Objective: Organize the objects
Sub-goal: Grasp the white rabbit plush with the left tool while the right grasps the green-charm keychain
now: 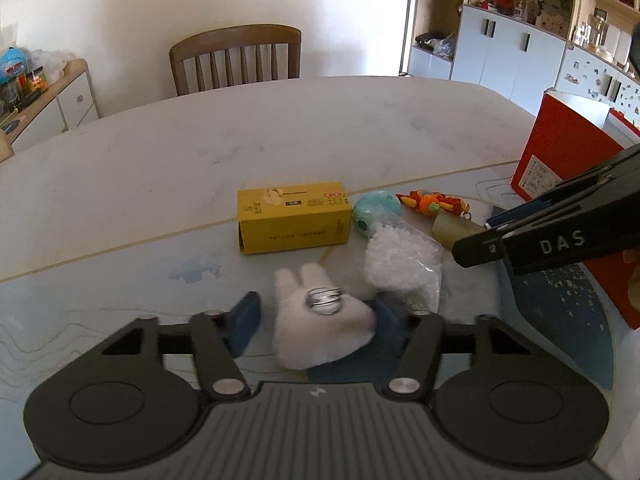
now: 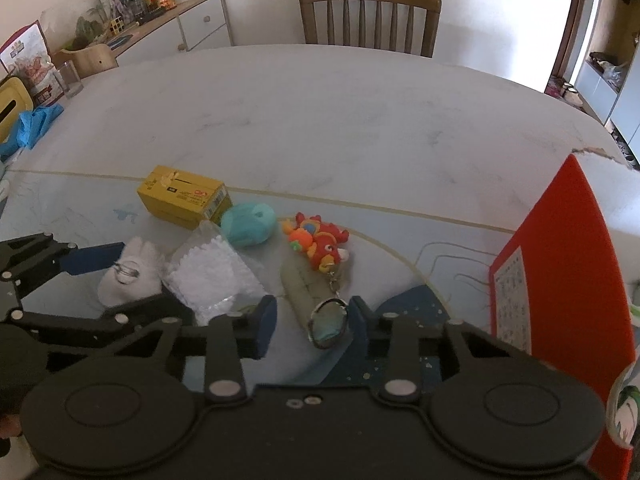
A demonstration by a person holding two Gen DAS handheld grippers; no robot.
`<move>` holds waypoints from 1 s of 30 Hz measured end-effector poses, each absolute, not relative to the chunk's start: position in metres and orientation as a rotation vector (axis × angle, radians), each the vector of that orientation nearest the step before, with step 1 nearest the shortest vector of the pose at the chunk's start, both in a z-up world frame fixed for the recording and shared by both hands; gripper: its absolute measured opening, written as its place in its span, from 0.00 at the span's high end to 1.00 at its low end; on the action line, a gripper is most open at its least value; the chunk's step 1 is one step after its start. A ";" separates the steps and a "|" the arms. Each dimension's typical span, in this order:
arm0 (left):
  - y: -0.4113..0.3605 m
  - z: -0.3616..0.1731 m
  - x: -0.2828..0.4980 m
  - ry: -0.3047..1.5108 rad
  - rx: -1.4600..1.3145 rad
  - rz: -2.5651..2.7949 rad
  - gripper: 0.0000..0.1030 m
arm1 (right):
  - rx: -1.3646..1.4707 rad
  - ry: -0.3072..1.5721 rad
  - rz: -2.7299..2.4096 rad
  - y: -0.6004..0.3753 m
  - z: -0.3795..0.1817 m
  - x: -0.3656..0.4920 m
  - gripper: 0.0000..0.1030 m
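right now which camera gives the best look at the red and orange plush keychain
The right wrist view: the red and orange plush keychain lies whole and unblocked near mid-frame, its chain running down to a metal ring between the right gripper fingers. The left wrist view shows it small, far and partly cut off.

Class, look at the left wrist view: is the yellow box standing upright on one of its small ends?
No, the yellow box lies flat on its long side on the table.

Fluffy white rabbit-eared plush (image 1: 320, 320): motion-blurred, its lower edge hidden behind the gripper body. Upright red cardboard box (image 2: 568, 280): cut off by the right edge; label print illegible.
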State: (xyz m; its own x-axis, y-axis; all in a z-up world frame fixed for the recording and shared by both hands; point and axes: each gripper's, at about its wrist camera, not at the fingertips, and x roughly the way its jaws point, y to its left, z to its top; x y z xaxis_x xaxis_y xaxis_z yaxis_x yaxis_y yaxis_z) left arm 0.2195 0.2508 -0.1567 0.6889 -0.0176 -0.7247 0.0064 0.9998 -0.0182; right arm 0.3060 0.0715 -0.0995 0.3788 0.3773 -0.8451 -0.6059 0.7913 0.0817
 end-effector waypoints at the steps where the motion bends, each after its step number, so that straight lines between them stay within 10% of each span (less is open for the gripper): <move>1: 0.251 -0.156 0.220 0.810 -0.017 -0.015 0.49 | -0.259 1.003 0.635 0.071 -0.100 0.306 0.76; 30: 0.234 -0.145 0.174 0.848 -0.042 -0.038 0.50 | -0.213 1.064 0.653 0.021 -0.103 0.242 0.69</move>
State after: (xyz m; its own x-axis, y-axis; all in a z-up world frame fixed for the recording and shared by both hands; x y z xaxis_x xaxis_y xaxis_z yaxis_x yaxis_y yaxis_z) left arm 0.1737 0.2342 -0.1451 0.6607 -0.0503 -0.7490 0.0165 0.9985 -0.0526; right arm 0.2415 0.0209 -0.1031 0.3192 0.3931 -0.8623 -0.5910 0.7939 0.1431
